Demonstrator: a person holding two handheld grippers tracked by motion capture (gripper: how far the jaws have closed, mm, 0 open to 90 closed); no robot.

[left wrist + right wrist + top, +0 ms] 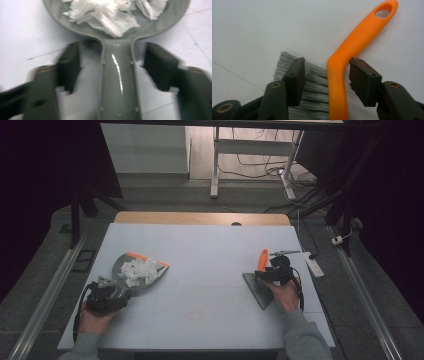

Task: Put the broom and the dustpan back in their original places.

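The dustpan [131,270] lies on the left half of the table [210,245], its orange lip turned toward the middle and its handle [118,82] toward the near left corner. Crumpled paper [137,271] is heaped in its bowl. In the left gripper view the handle is seen between the two jaws, with bare table showing on either side of it, so the pads are not pressed on it: the left gripper [111,290] is wide open. It is borne by the left hand [95,320], low over the table, near the left edge and the near edge.

The brush [260,282] lies on the right half, well apart from the dustpan, with grey bristles [312,85] toward the person and the orange handle [359,42] pointing away. In the right gripper view the handle is seen between the jaws, just beside the right pad but not clamped; the right gripper [327,75] is also held wide. It is held level by the right hand [286,295], close to the table's right edge.

A broad bare stretch of table is left between the two tools and beyond them toward the far edge.
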